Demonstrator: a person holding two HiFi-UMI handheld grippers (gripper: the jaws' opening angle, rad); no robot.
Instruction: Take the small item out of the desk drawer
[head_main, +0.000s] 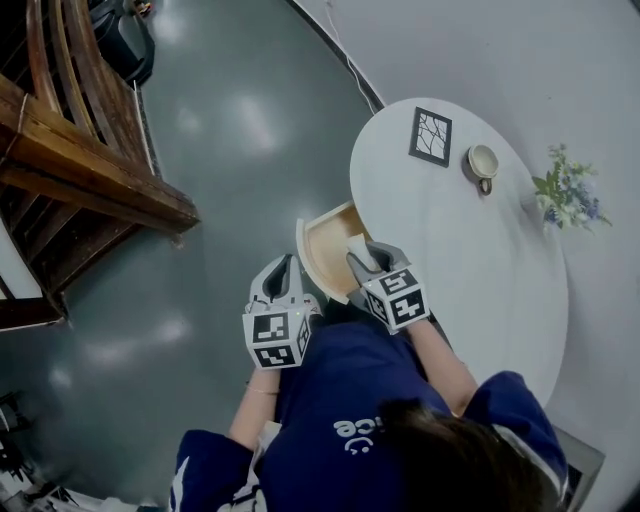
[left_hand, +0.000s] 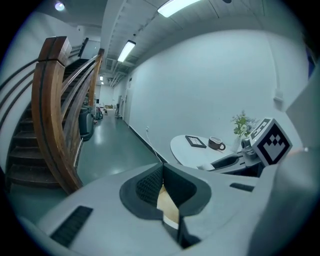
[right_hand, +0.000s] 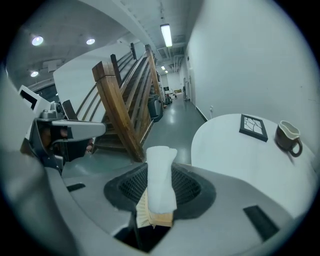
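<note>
Right gripper view shows the white roll (right_hand: 161, 175) clamped between the jaws of your right gripper (right_hand: 159, 192). The roll stands upright there, and its top end is free above the pads. A tan ribbed piece shows just under the roll; whether it belongs to the roll cannot be told. From head view, the roll (head_main: 358, 246) appears over the open drawer (head_main: 328, 240), which sticks out from the edge of the white table (head_main: 470, 260). Your left gripper (head_main: 285, 268) is just beside the drawer front, on the floor side, and it touches nothing that can be seen. Its jaws, in left gripper view, are together at the tips and grip nothing. Farther on the table a black picture frame (head_main: 430, 136) lies flat, and a cup (head_main: 484, 161) stands near it. A small bunch of flowers (head_main: 566, 190) is at the far edge. A wooden staircase (head_main: 90, 160) stands well apart, across the grey floor (head_main: 230, 130).
</note>
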